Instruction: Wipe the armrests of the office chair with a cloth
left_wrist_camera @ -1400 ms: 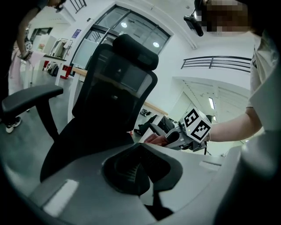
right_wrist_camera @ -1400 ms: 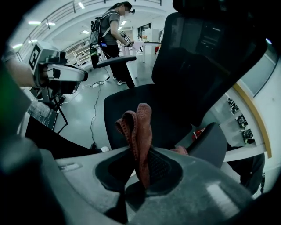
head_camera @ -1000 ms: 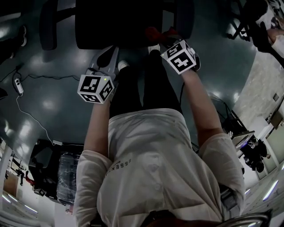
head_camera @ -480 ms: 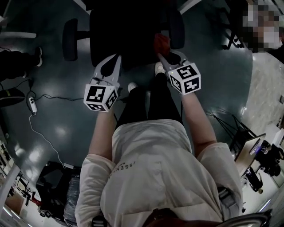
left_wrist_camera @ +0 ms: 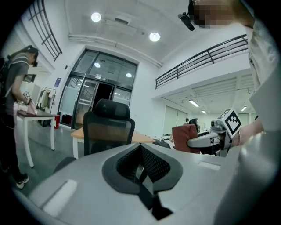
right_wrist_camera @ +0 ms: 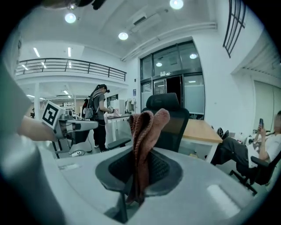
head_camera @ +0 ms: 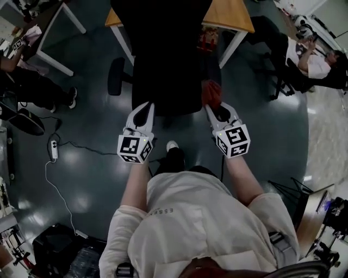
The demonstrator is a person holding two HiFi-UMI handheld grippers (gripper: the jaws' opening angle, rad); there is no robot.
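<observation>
Person standing at a black office chair (head_camera: pixel 163 59), holding 2 grippers. The right gripper (right_wrist_camera: pixel 137 184) is clenched on a folded reddish-brown cloth (right_wrist_camera: pixel 145 127), held near the chair's right side. The left gripper (left_wrist_camera: pixel 144 176) is closed with nothing in it. The left armrest (head_camera: pixel 115 76) is untouched. Likely risks: rubbing could pull the thinly pinched cloth free, or pressure could swivel or roll the chair away.

right gripper (head_camera: pixel 216 110): now level with left gripper (head_camera: pixel 144 108) | office chair (head_camera: pixel 163 65): fuller in view | table (head_camera: pixel 231 16): newly visible
</observation>
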